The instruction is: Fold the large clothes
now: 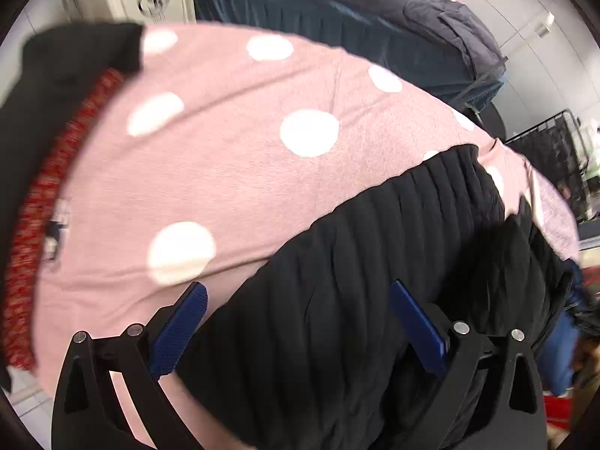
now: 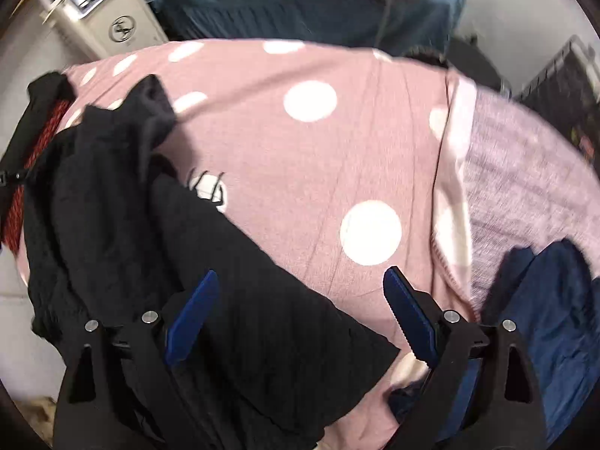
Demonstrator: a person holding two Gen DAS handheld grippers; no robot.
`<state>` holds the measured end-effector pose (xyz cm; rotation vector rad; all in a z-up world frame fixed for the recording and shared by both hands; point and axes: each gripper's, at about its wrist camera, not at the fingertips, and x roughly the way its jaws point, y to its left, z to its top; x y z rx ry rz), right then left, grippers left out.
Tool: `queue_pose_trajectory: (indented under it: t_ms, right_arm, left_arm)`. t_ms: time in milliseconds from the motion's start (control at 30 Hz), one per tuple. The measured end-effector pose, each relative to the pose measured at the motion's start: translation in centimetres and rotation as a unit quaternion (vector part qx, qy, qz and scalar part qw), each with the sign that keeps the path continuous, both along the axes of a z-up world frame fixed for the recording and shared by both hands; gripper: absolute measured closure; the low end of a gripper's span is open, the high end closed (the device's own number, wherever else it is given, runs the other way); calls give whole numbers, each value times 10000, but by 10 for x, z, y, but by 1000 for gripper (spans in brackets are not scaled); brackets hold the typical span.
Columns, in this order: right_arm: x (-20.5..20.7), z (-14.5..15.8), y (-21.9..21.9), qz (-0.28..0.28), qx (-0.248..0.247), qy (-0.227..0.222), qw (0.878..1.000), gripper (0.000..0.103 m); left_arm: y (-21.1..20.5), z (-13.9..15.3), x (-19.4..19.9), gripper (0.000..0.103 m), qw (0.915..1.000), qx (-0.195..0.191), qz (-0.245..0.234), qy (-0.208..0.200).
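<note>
A black ribbed garment (image 1: 375,262) lies crumpled on a pink blanket with white dots (image 1: 225,150). In the left wrist view my left gripper (image 1: 298,287) hangs open just above the garment, nothing between its blue pads. In the right wrist view the same black garment (image 2: 112,206) spreads from the left to the bottom centre over the pink blanket (image 2: 337,150). My right gripper (image 2: 300,273) stands open over the garment's right edge, its pads apart and holding nothing.
A red patterned cloth (image 1: 37,225) and a black item (image 1: 75,56) lie at the blanket's left edge. A navy garment (image 2: 543,300) and lilac knit fabric (image 2: 525,180) sit at right. Behind are dark blue bedding (image 2: 300,0), a white appliance (image 2: 112,26) and a black wire crate (image 2: 562,86).
</note>
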<state>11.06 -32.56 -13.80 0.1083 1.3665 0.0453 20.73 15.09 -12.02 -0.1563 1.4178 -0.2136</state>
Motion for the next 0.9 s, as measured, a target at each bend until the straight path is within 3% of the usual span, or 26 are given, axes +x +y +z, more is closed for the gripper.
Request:
queue_pose_trajectory:
  t_ms: [100,167,233,267,300,333,367,400,433,500,567,733,900]
  right_arm:
    - [12,-43,-3,-69,534,616,9967,14]
    - [9,-75,16,95,816,1064,9909,14]
    - [3,-88,35,193,735,1109,9909,19]
    - [0,-89,45,252,572,937,9936,35]
    - [-1,-89,51,316,553,851,9943,43]
    - [-1,-87,56,347,583,804,9945,60]
    - [-1,-84,60,370,605,733,9948,69]
    - [-2,-79,64,420,516,662,9956,84]
    - [-3,-73,68,514,419,573,9961,91]
    - [-7,-53,74,737,323,299,9963,94]
    - [-10,-24,77,813,557,-16,9951,96]
    - [-3,66,75,781,1204,-940,9852,97]
    - [6,170,69,887,1182,-2282,9623,97]
  left_arm:
    - [-26,-31,6,7,9971,-272,-310,637]
    - [-50,-58,0,7,9935,-131,-635,939]
    - [-72,-73,-12,7,9915,188,-916,907]
    - [-85,-77,-20,8,9910,303,-1024,811]
    - [-89,-77,-24,13,9914,334,-1027,738]
    - [-93,-75,-28,17,9923,350,-995,646]
    - [-94,-69,-32,29,9934,331,-939,564]
    - [-94,-64,-34,43,9941,320,-899,516]
    - [-92,-57,-37,50,9948,297,-860,466]
    - [-91,-36,-45,70,9961,79,-804,350]
    - [-95,-10,-54,75,9960,76,-880,94]
    - [-99,77,-70,81,9931,108,-780,-875]
    - [-75,195,-75,82,9745,-91,-215,-2230]
